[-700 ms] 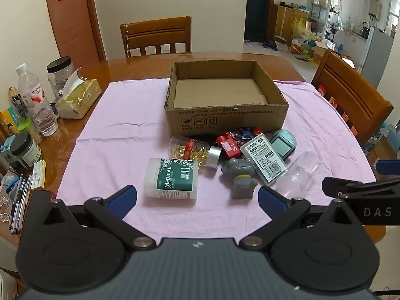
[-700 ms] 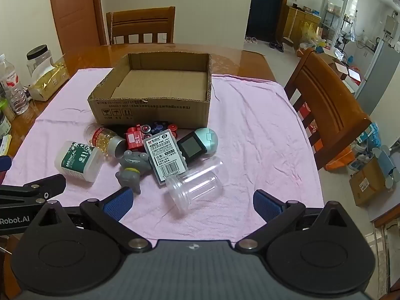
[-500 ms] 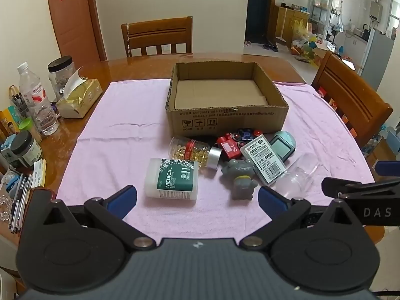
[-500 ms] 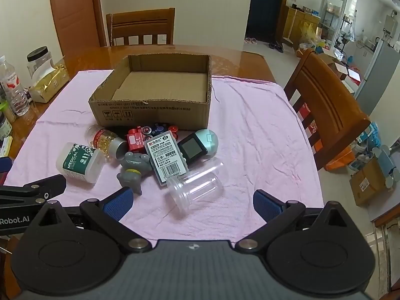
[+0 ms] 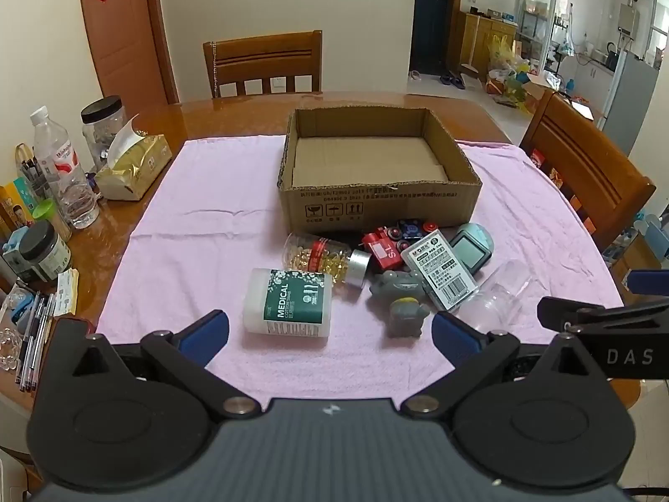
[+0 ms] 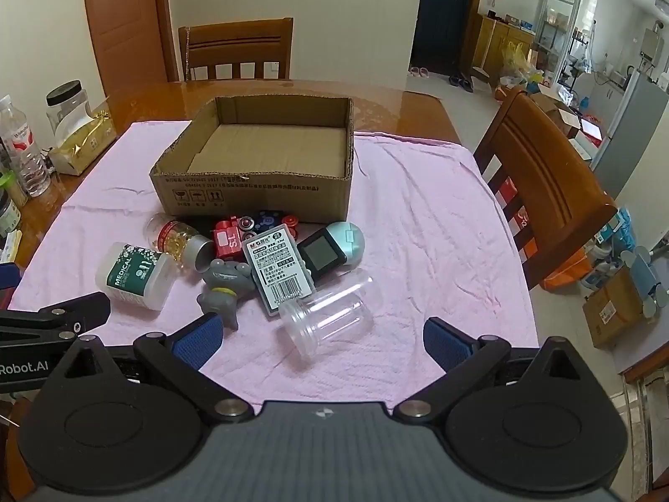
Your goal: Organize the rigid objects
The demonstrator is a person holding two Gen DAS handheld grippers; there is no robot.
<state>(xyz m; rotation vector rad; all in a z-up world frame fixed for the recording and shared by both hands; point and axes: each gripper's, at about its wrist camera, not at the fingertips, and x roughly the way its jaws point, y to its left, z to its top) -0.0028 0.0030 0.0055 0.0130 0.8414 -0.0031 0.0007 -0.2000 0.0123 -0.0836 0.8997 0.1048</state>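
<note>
An empty cardboard box stands on a pink cloth. In front of it lies a pile: a white MEDICAL bottle, a capsule bottle, a red toy, a grey figure, a barcode case, a teal gadget and a clear jar. My left gripper is open before the MEDICAL bottle. My right gripper is open, the clear jar just ahead.
Bottles, jars, a tissue pack and pens crowd the table's left edge. Wooden chairs stand at the far side and the right. The pink cloth covers the table between them.
Both grippers have crept slightly forward toward the pile. No object has moved.
</note>
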